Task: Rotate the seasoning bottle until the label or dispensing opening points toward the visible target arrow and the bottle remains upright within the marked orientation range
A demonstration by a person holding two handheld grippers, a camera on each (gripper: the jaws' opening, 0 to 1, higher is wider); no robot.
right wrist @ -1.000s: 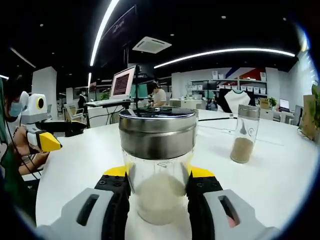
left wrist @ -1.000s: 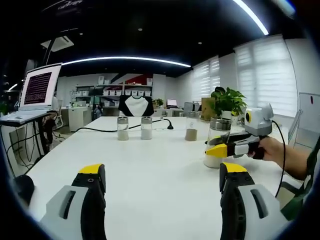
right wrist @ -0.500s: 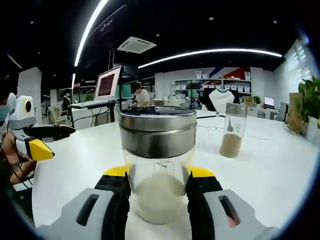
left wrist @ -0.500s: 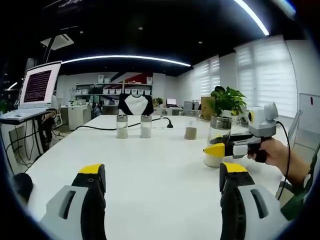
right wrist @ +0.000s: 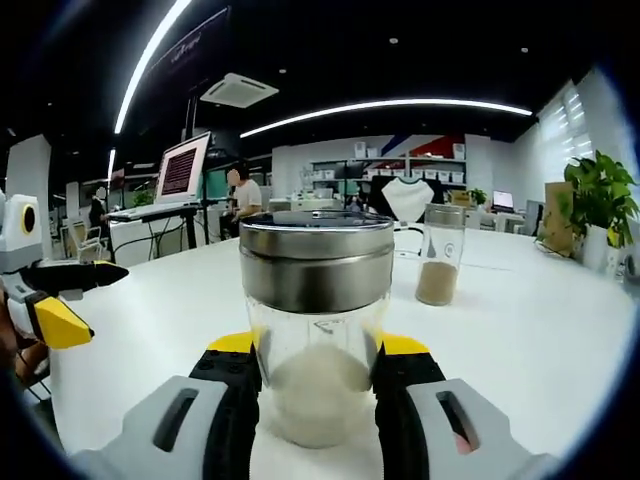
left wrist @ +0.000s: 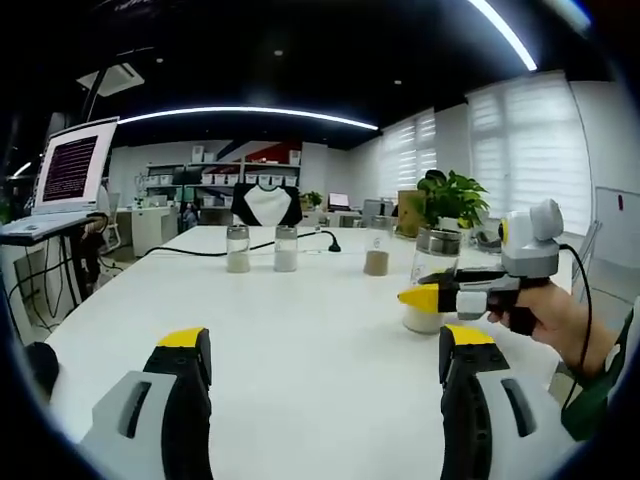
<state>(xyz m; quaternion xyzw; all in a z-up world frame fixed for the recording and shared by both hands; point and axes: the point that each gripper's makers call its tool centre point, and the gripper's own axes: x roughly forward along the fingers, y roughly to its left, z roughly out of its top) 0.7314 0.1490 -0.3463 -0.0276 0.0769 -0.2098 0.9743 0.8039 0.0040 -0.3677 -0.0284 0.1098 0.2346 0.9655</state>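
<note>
Right gripper (right wrist: 315,375): my jaws are closed against both sides of the seasoning bottle (right wrist: 316,325), gripping its glass body low down; in the left gripper view I see this gripper (left wrist: 425,297) at the right, yellow tip forward, with my hand (left wrist: 553,318) behind it.
Left gripper (left wrist: 325,352): my 2 jaws stand wide apart with nothing between them, hovering above the table (left wrist: 300,340); in the right gripper view its yellow tip (right wrist: 55,322) shows at the left edge.
Seasoning bottle: upright on the white table, clear glass with a brushed metal lid, pale powder filling the lower part; in the left gripper view it (left wrist: 432,283) stands at the right side of the table, partly behind my right gripper.
Label or opening direction: I cannot tell.
Brown-powder jar (right wrist: 440,254): upright, well apart from the held bottle, farther back to its right.
Far jars: 2 small ones (left wrist: 238,249) (left wrist: 286,248) side by side toward the back of the table.
Cable (left wrist: 265,246): black, running along the far table.
Plant (left wrist: 452,199): green, behind the held bottle.
Laptop (left wrist: 68,170): raised at left, screen lit.
</note>
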